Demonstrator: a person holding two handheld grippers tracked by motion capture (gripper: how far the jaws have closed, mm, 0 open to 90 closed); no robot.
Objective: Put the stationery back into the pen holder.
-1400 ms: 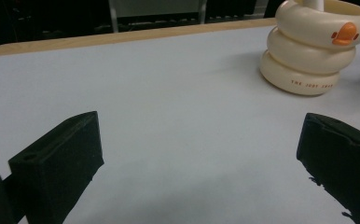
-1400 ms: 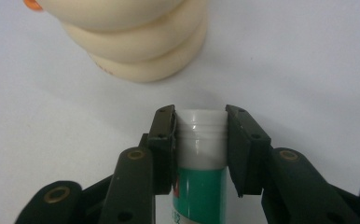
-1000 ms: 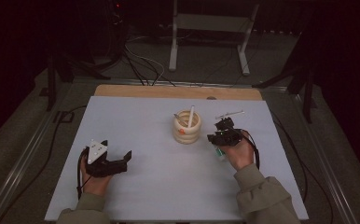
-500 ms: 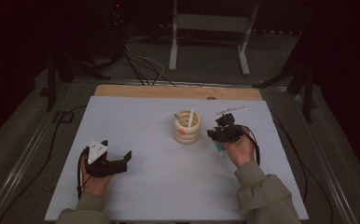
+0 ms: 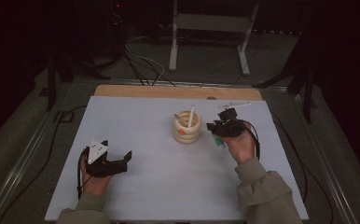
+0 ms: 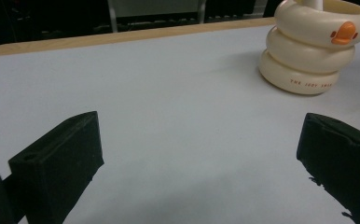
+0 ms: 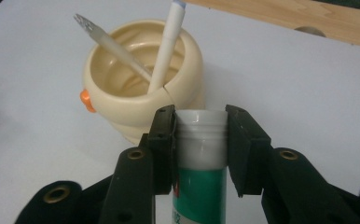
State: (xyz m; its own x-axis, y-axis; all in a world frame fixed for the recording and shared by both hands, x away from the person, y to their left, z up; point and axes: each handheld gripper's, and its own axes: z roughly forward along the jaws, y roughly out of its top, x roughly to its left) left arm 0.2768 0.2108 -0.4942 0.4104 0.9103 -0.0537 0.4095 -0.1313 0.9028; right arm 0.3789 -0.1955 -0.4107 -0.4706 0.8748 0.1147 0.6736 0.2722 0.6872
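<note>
At the left of the pale worktop (image 5: 159, 186), in the high view, the left claw (image 5: 122, 161) rests low on the surface with its jaws spread wide and nothing between them. The left gripper view shows that same gap from close in, with bare surface between the two black jaws and the cream holder (image 6: 315, 46) well beyond them on the right. That view also makes out an orange duck-bill shape on the top ring and small orange lettering on the bottom ring; it begins "THE", and the rest is too small to read.

Toward the middle, the high view places the holder (image 5: 187, 128) upright on the worktop, with a white pen (image 5: 190, 116) and a thin pale stick (image 5: 178, 116) leaning out of it. Just to its right, the right claw (image 5: 214, 126) is clamped on a tube (image 5: 219, 141), of which the high view gives a small green patch under the hand. The right gripper view shows far more: the tube (image 7: 199, 186) has a white ribbed top and a green body, held by both jaws at the neck, just beside the holder (image 7: 136, 98). A printed mark on the green part is cut off and cannot be read.
</note>
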